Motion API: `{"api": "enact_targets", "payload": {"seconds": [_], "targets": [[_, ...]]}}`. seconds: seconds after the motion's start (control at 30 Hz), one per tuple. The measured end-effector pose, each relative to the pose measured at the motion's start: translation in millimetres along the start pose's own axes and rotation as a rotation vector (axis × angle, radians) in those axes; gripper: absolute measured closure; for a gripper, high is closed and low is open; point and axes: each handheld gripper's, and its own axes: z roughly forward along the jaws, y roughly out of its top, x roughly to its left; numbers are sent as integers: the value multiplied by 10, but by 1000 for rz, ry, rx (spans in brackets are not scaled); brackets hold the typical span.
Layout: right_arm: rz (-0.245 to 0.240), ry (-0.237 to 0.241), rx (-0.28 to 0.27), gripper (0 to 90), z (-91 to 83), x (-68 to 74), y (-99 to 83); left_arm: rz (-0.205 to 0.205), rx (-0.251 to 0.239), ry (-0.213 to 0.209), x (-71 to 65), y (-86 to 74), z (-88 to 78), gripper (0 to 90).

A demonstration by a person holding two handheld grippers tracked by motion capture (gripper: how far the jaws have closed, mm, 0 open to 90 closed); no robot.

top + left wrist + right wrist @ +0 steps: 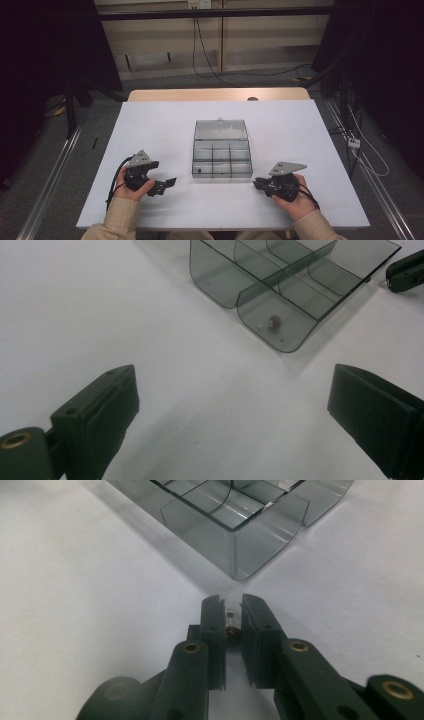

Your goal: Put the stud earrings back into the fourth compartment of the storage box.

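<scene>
Your right gripper [232, 611] has its jaws pinched narrow on a small screw [231, 628], low over the table [150, 130] just off the near right corner of the clear box [222, 150], probably so the part can go into a compartment. A like screw [274, 321] already lies in the near left compartment. The box lid is folded back flat, giving access. Your left gripper [230, 410] idles with jaws wide and empty, well apart from the box. White tabletop, dim room, cables [210, 60] on grey floor beyond.
</scene>
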Motion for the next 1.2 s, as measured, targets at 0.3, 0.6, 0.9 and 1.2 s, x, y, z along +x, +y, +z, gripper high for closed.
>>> {"api": "enact_targets", "payload": {"seconds": [0.3, 0.6, 0.9, 1.2], "targets": [[41, 23, -4, 806, -8, -42, 6, -2, -5, -1, -1, 3, -11, 60], [49, 50, -27, 807, -111, -74, 54, 2, -8, 0, 2, 8, -13, 60], [45, 69, -36, 807, -166, -69, 93, 2, -9, 0, 2, 11, -20, 60], [48, 63, -67, 806, -244, -81, 157, 3, -5, 3, 0, 11, -17, 60]]}}
